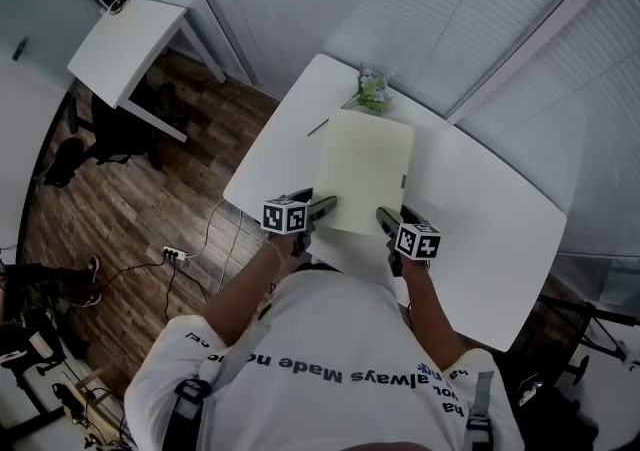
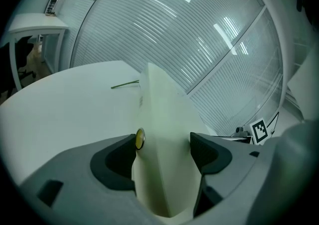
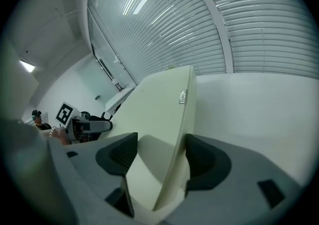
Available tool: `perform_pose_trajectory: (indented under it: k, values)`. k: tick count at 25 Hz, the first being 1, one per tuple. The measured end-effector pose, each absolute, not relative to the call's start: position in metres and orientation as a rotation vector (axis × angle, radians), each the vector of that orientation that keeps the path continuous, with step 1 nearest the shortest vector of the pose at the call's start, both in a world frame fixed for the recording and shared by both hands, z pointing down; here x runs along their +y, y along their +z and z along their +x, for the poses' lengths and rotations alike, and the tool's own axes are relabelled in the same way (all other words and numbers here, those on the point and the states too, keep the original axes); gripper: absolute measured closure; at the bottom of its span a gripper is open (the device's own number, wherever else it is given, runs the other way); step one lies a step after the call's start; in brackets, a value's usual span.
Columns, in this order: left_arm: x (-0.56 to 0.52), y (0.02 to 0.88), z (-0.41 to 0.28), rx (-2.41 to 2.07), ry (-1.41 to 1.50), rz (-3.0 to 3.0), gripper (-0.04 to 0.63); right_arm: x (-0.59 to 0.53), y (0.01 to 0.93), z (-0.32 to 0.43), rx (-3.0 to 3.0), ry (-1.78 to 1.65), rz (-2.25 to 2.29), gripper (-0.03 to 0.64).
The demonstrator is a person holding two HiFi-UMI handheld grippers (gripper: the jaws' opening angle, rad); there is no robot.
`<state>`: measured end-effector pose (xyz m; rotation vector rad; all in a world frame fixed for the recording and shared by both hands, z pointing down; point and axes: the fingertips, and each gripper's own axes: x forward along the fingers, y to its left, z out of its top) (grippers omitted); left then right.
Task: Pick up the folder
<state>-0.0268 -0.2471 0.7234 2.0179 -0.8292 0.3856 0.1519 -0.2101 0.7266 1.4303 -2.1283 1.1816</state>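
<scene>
A cream folder (image 1: 362, 164) hangs over the near edge of the white table (image 1: 480, 209), held at its near edge by both grippers. My left gripper (image 1: 325, 205) is shut on its near left corner. In the left gripper view the folder (image 2: 162, 119) fills the gap of that gripper (image 2: 164, 144), and a yellow snap button (image 2: 140, 139) sits against the left jaw. My right gripper (image 1: 385, 216) holds the near right corner. In the right gripper view the folder (image 3: 159, 114) runs slantwise through that gripper (image 3: 160, 154), its edge against the right jaw.
A pen (image 1: 317, 127) lies on the table left of the folder, and a small bunch of flowers (image 1: 373, 91) stands at the far edge. A second white desk (image 1: 125, 44) is at the far left. Cables and a power strip (image 1: 175, 255) lie on the wooden floor.
</scene>
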Motion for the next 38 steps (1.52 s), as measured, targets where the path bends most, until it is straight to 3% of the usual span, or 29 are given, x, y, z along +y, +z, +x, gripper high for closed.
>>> perform_pose_trajectory:
  k: [38]
  values:
    - [-0.261,0.57,-0.017,-0.943,0.185,2.293,0.276,-0.225,0.574,0.159,-2.344,0.811,1.556,0.322]
